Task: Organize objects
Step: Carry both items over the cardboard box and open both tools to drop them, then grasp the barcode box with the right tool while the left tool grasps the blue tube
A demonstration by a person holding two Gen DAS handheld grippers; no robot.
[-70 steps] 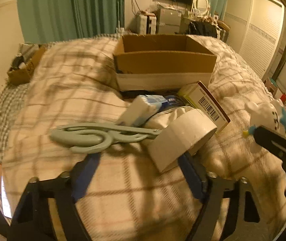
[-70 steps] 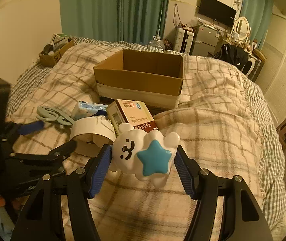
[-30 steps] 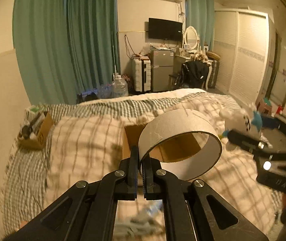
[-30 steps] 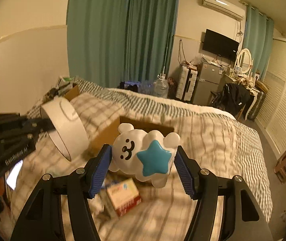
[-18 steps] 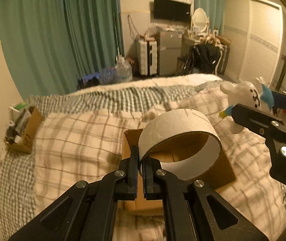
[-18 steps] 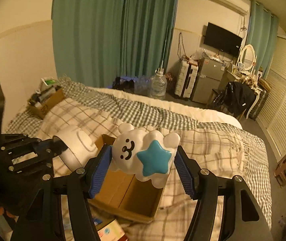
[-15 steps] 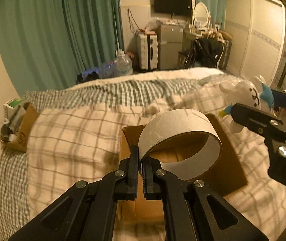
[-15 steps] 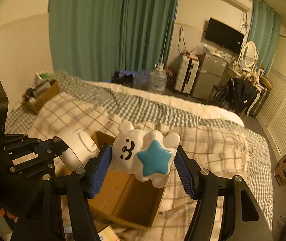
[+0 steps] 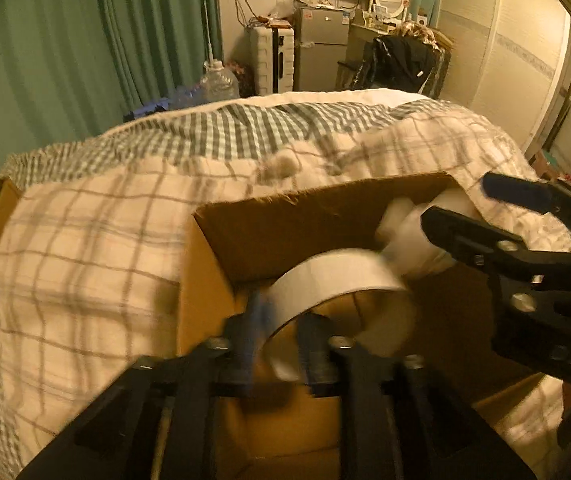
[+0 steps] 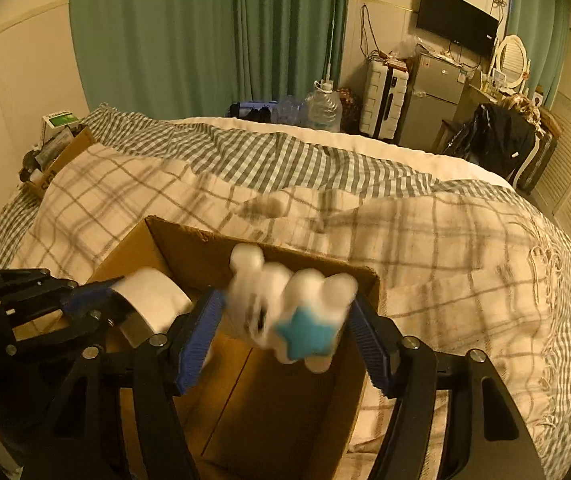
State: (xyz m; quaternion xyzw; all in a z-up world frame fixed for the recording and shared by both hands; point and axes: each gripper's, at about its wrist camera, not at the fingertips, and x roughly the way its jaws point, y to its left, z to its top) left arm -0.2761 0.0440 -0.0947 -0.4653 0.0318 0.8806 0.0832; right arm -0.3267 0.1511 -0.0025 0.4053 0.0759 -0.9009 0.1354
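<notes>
L gripper [image 9: 281, 332] over the near-left part of the cardboard box [image 9: 269, 224]; jaws opening, tape roll [image 9: 341, 280] wall between them, blurred, pads off it; R gripper [image 10: 285, 328] over the box's far-right part; jaws opening, white toy w/ blue star [image 10: 293, 312] between the pads, blurred, tilted, gaps both sides; box sits on plaid blanket [image 10: 445, 240] of the bed; green curtains [image 10: 205, 32] far behind.

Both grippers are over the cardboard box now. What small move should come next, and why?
Probably lift both grippers clear. The right gripper and left gripper are opening over the cardboard box; the white toy and tape roll look released.
</notes>
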